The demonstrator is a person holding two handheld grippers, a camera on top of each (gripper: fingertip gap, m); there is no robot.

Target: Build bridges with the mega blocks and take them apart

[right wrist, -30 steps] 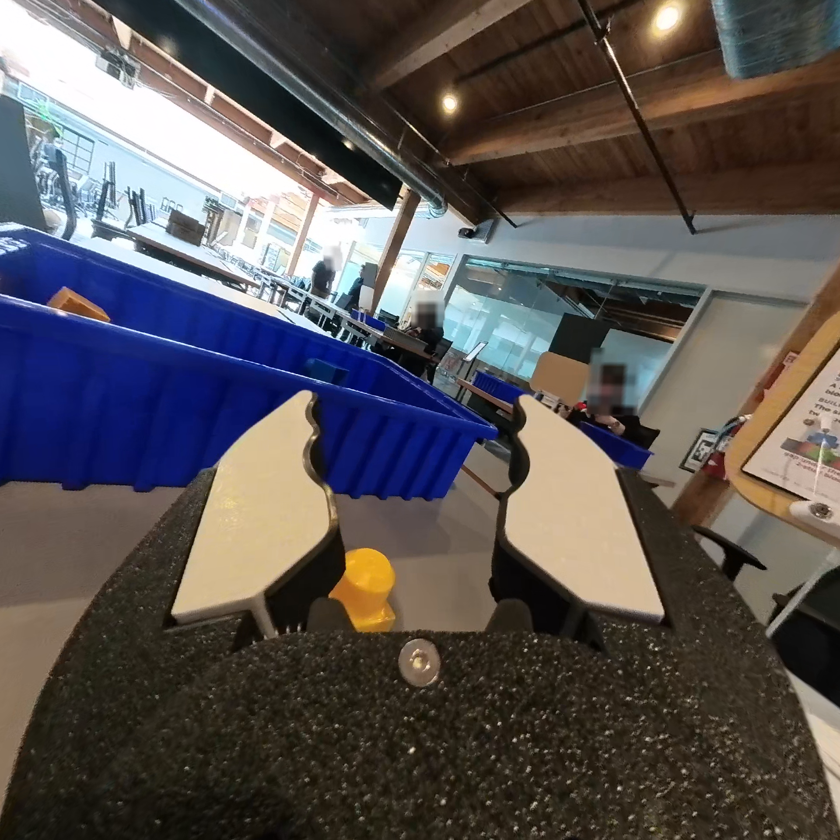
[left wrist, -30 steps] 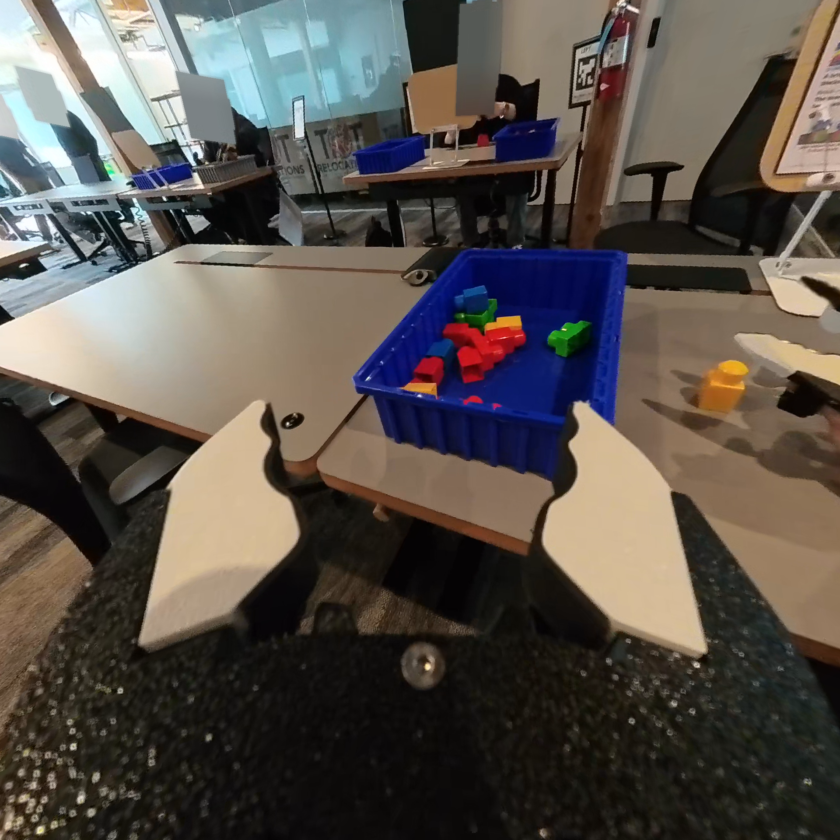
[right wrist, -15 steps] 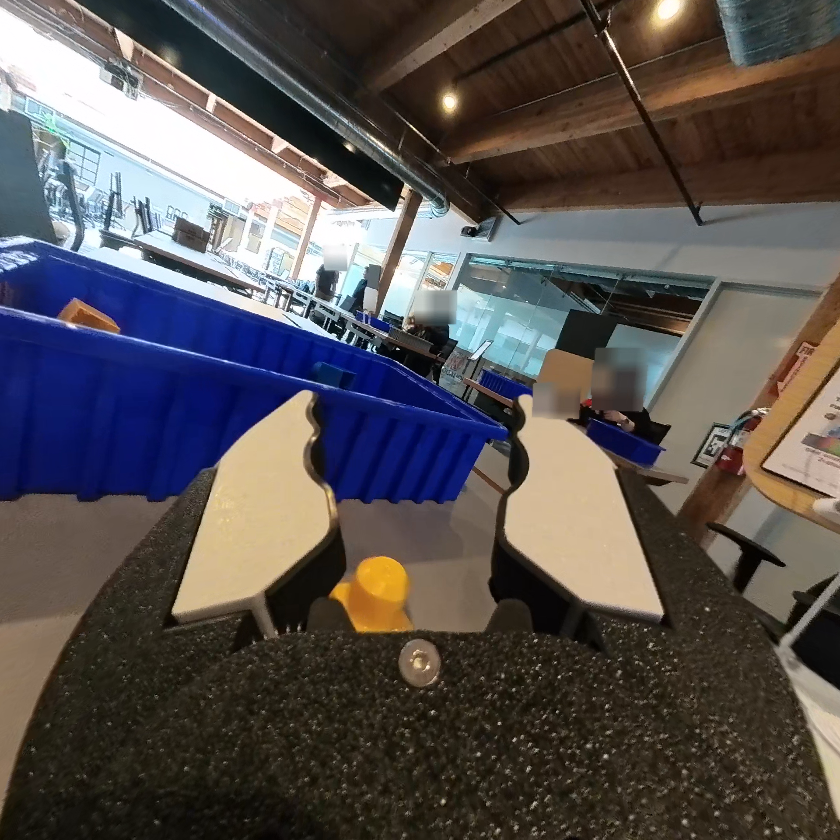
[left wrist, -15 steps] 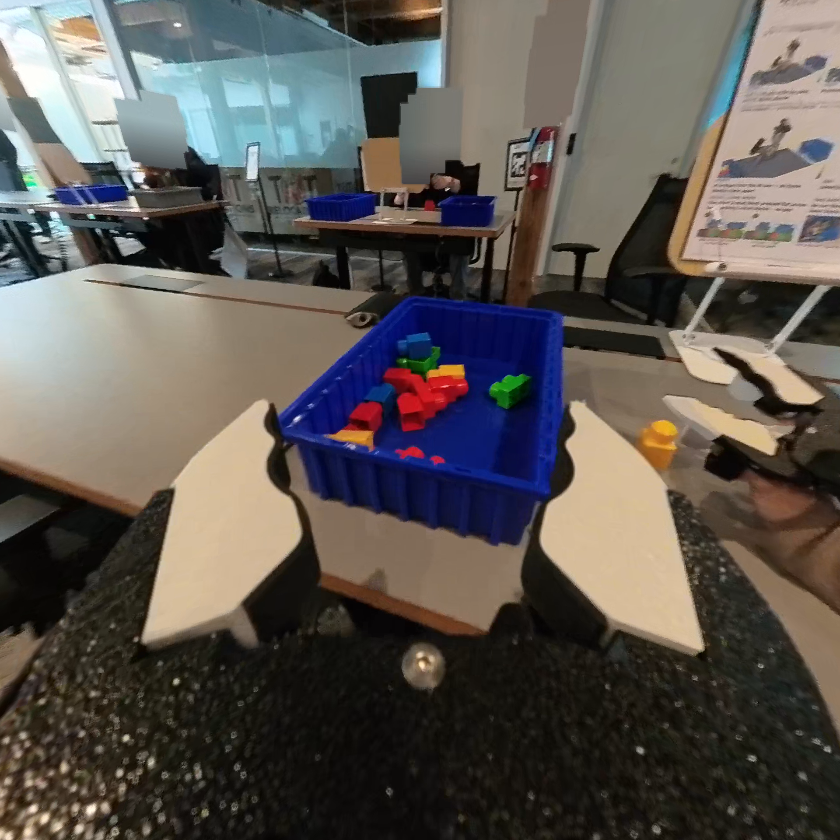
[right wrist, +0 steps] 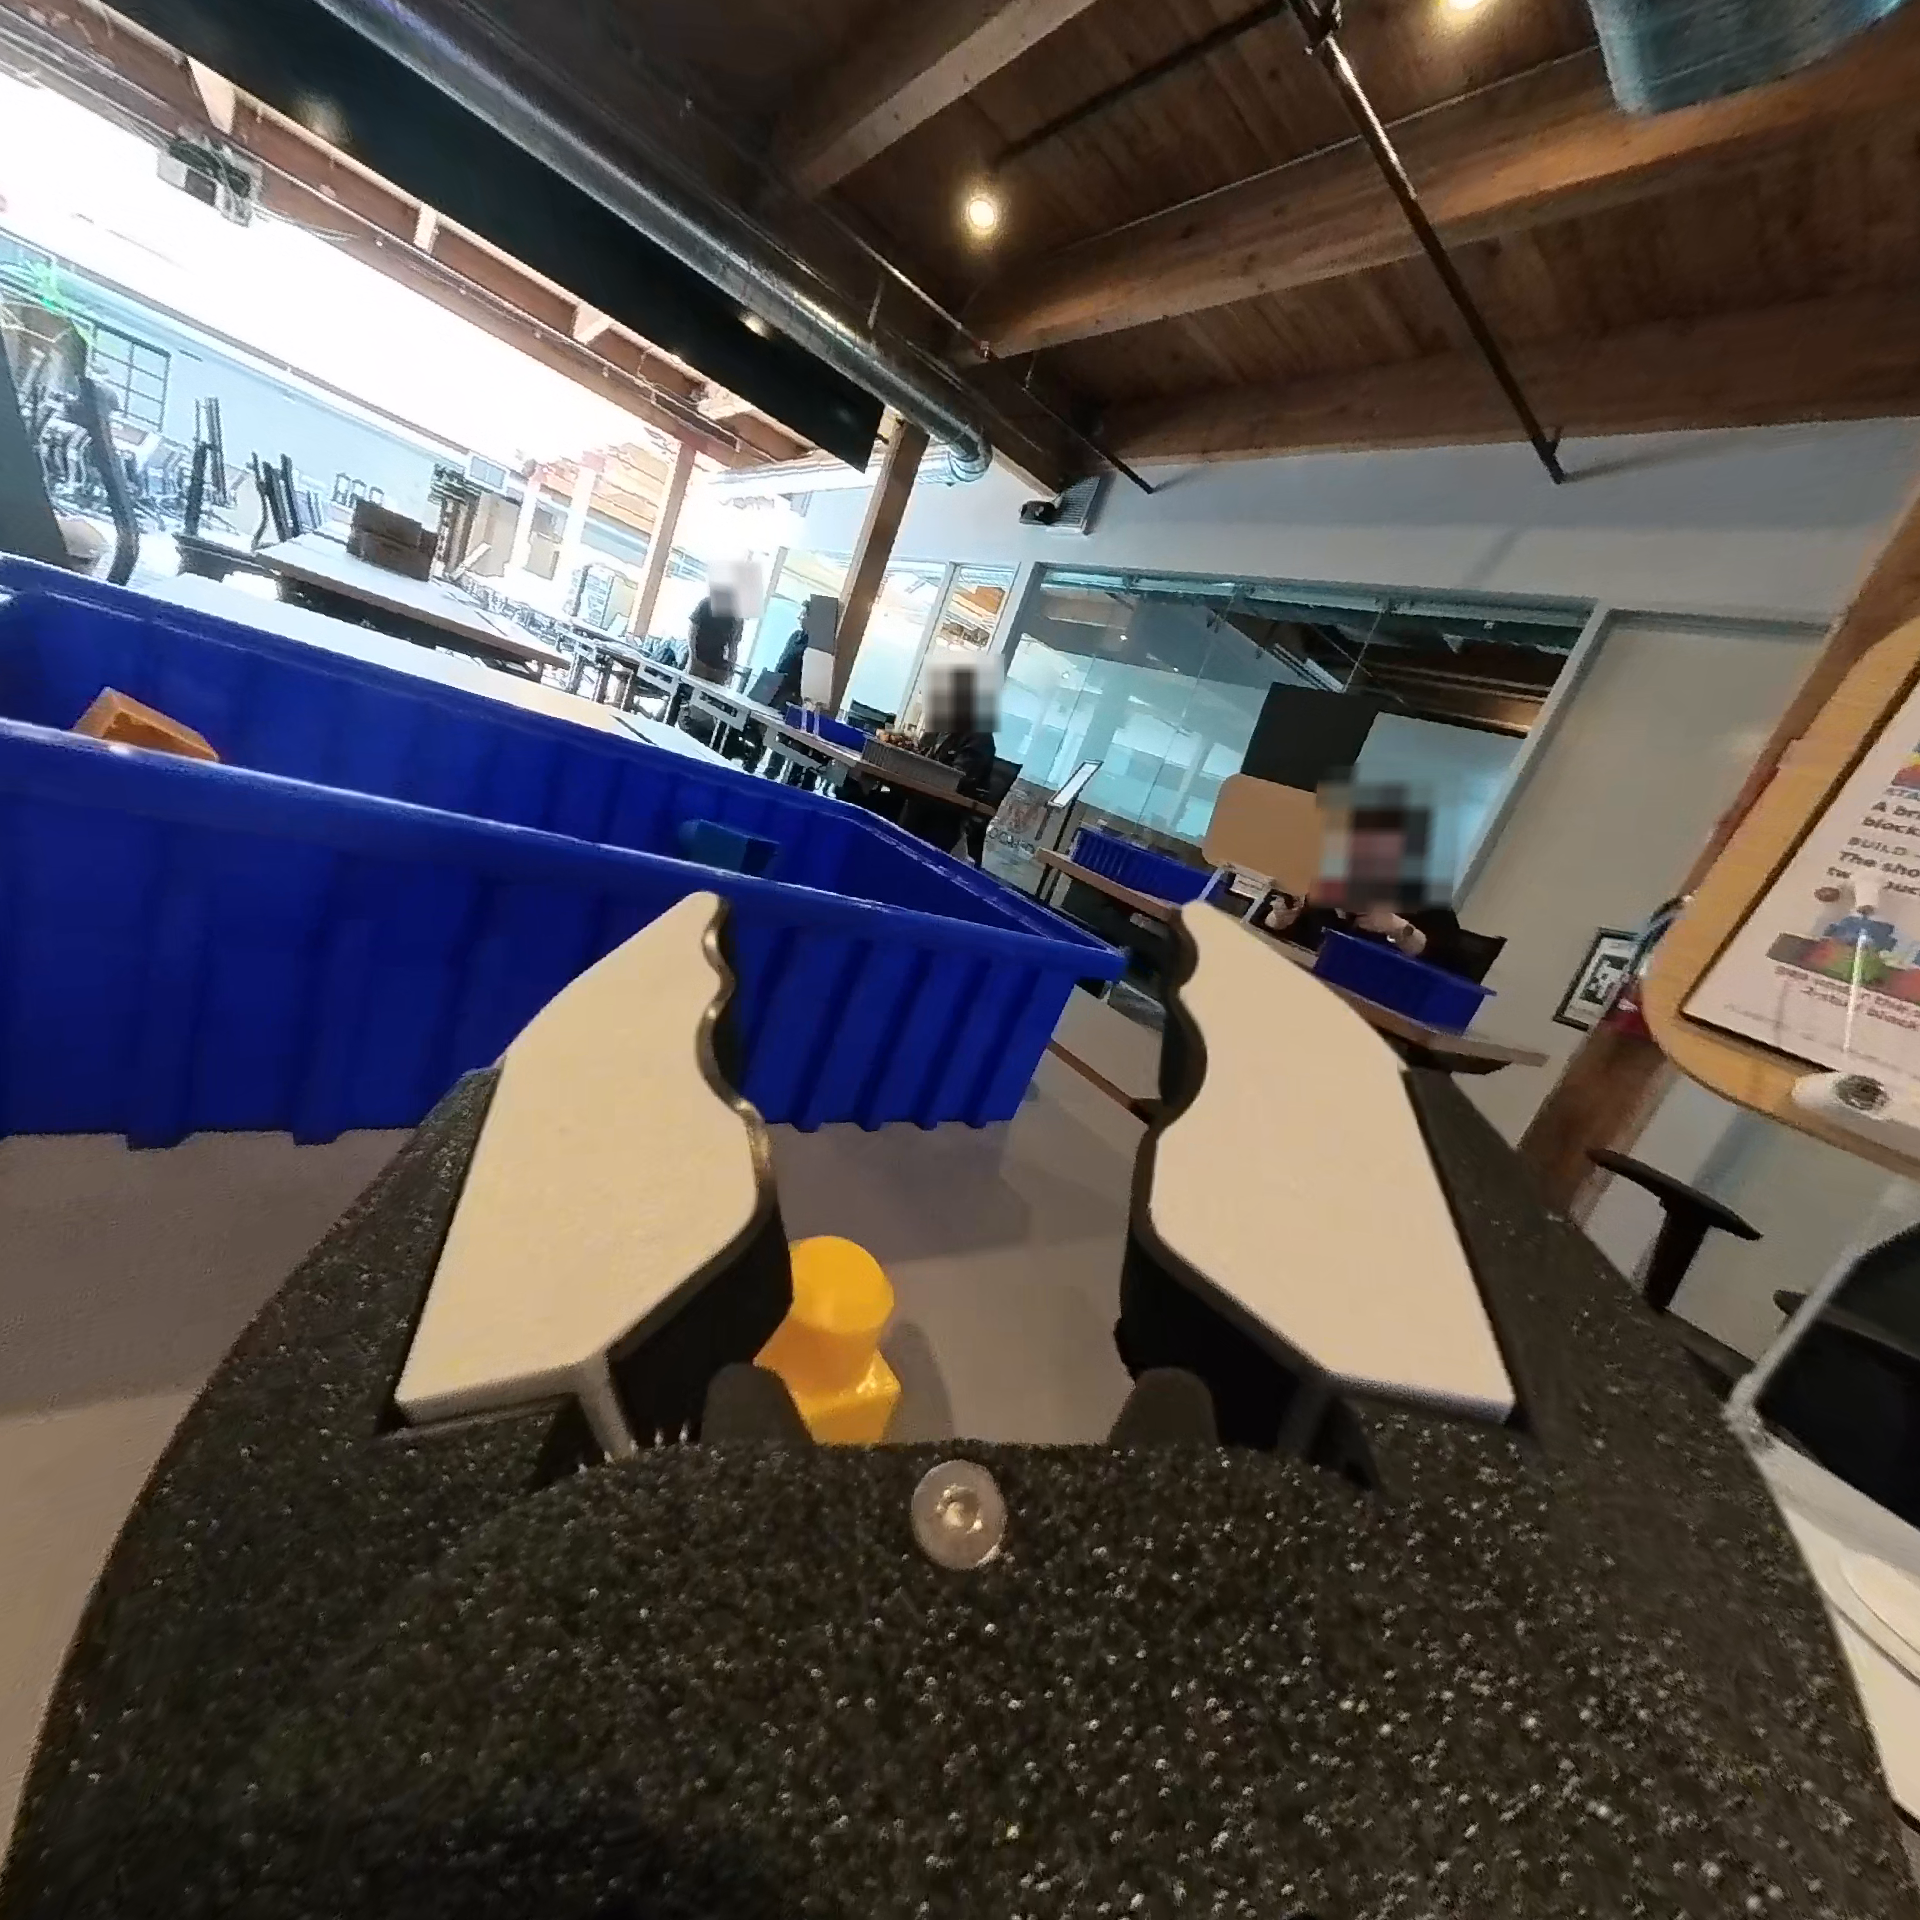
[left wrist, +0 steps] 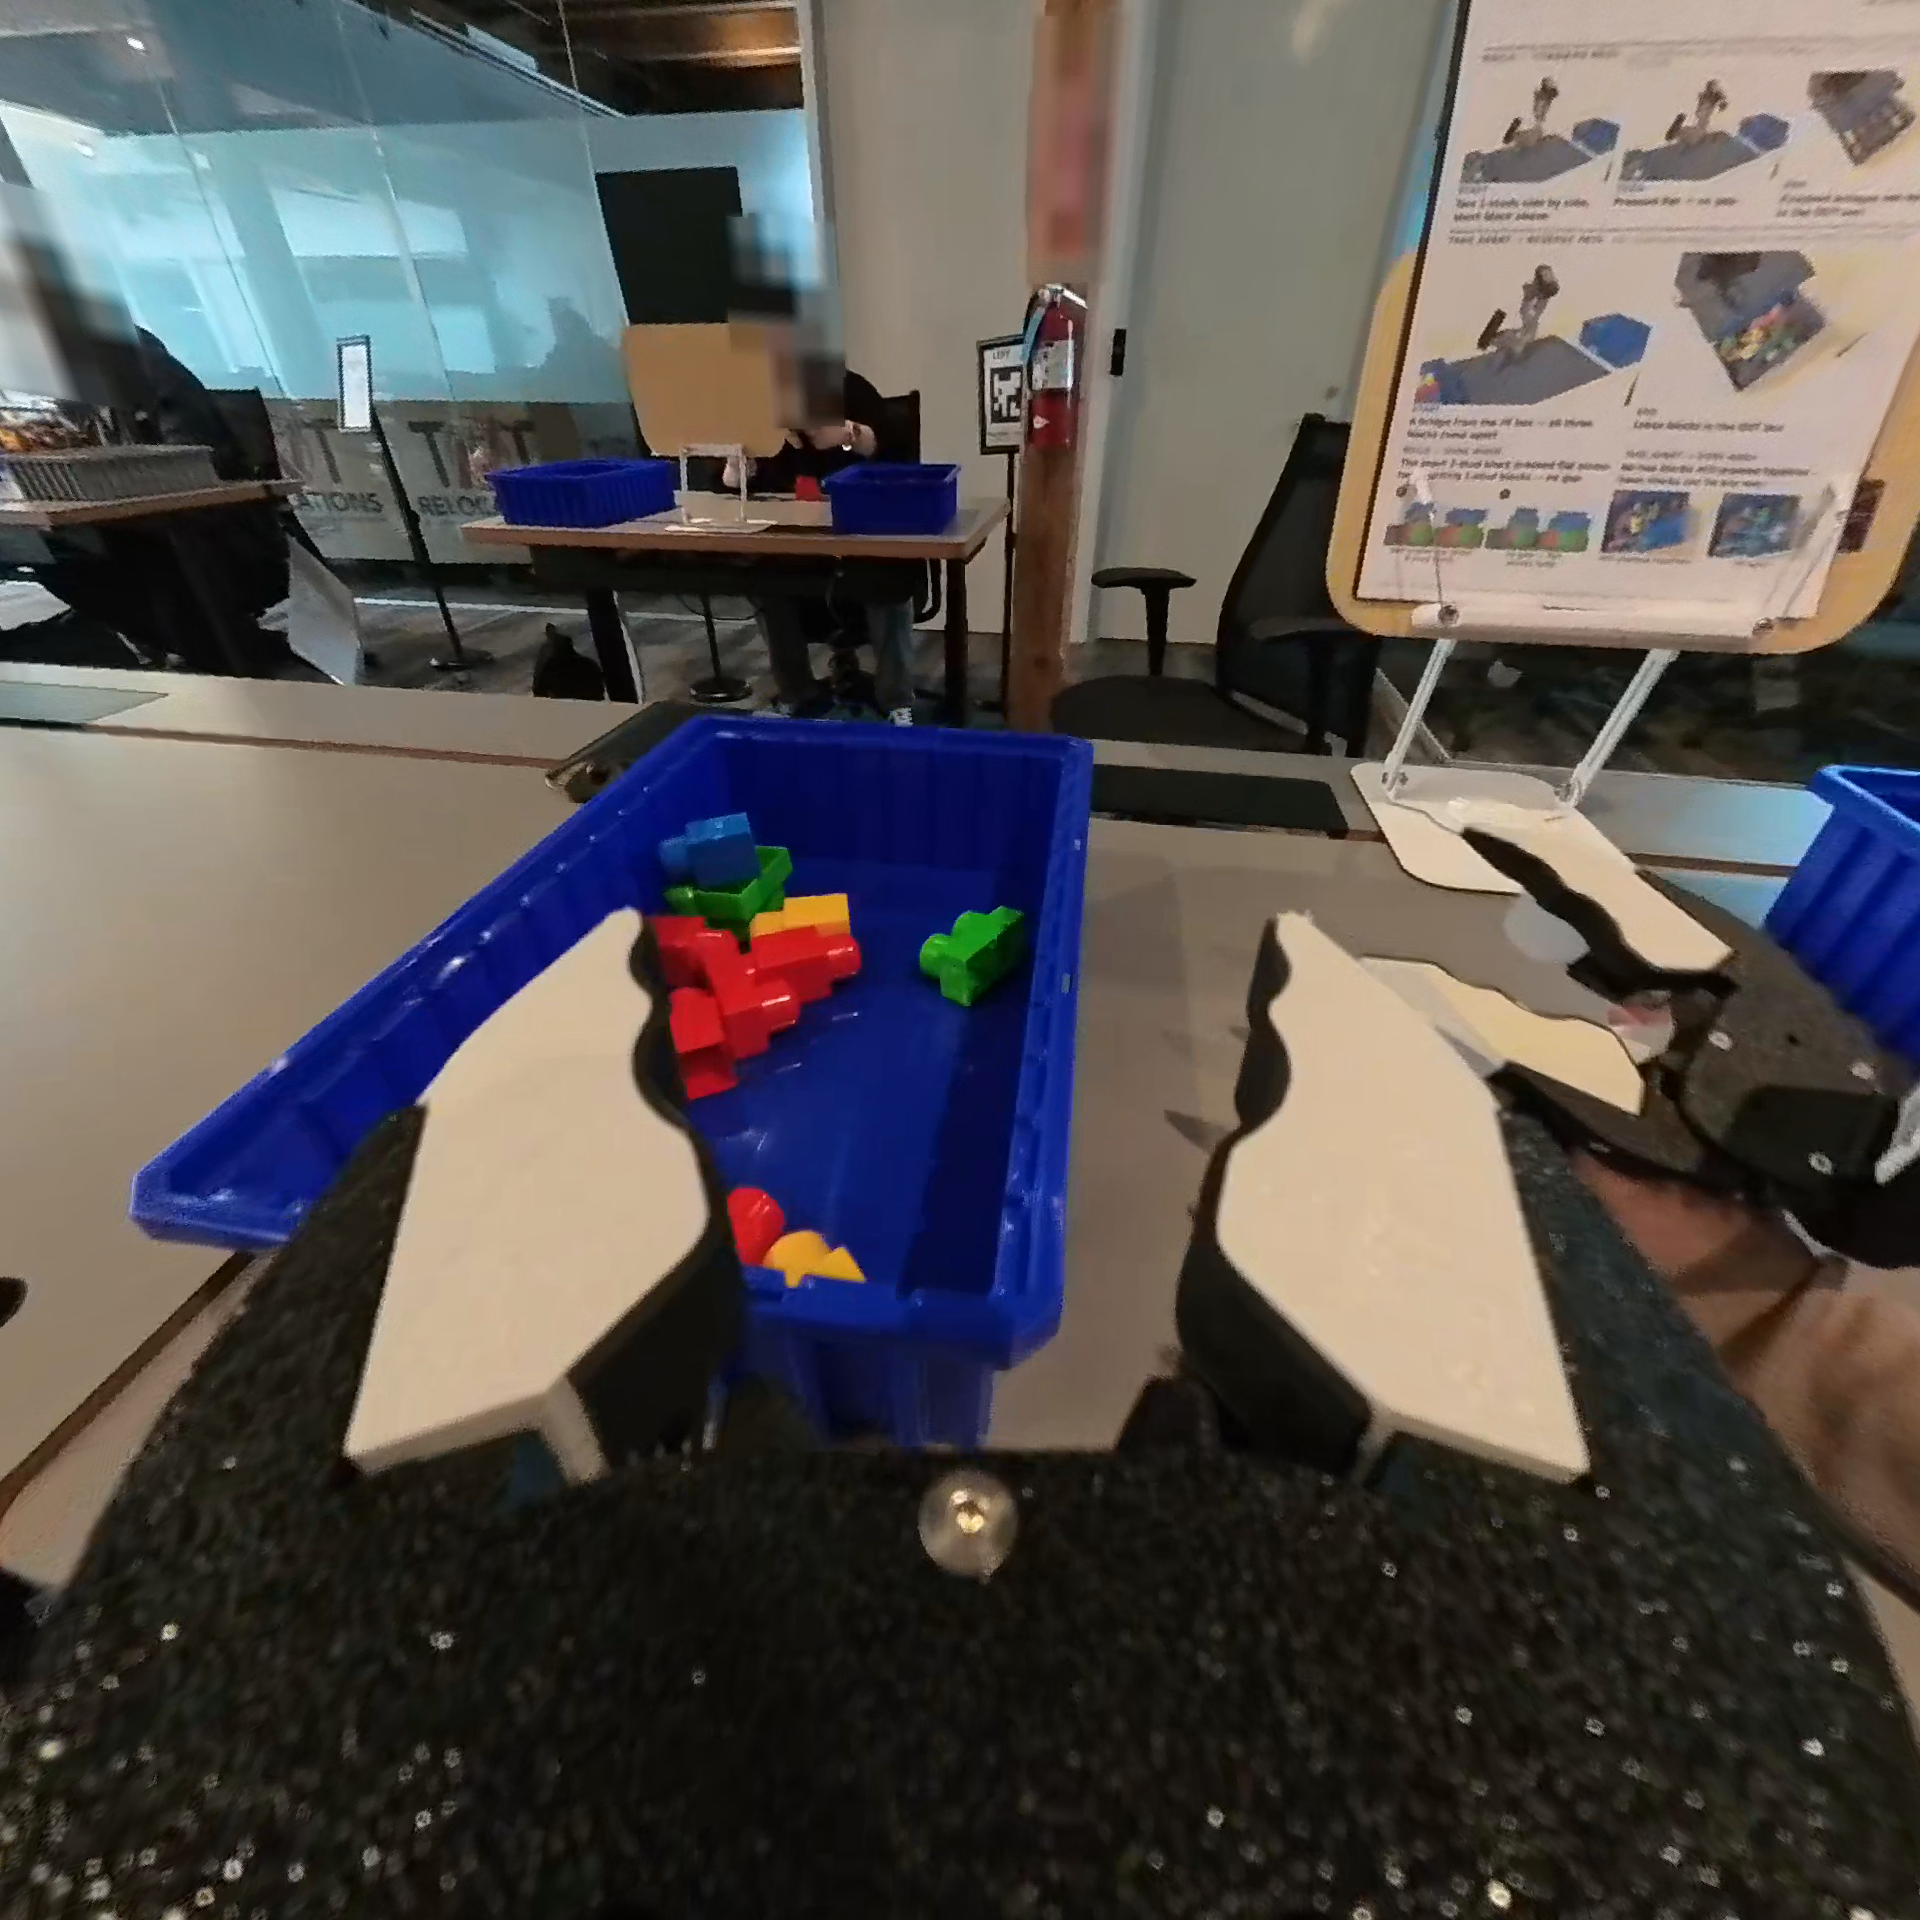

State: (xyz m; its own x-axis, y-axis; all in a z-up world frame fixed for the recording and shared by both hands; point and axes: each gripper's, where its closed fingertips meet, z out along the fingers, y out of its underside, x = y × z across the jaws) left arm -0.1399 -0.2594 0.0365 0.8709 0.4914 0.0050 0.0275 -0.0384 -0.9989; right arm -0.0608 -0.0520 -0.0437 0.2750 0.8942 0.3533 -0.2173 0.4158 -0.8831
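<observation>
A blue bin on the grey table holds loose mega blocks: a red cluster, a green one, a blue one and a yellow one by the near wall. My left gripper is open and empty, hovering over the bin's near end. My right gripper is open, low over the table, with a yellow one-stud block standing between its fingers close to the left finger. The right gripper also shows in the left wrist view, right of the bin.
The bin's long wall stands just ahead-left of the right gripper. A second blue bin sits at the far right. A poster board on a white stand is behind the table. Other desks, chairs and people are farther back.
My left gripper has moved forward and right, from off the table's edge to over the bin's near end. The right gripper has stayed open around the yellow block, barely shifting.
</observation>
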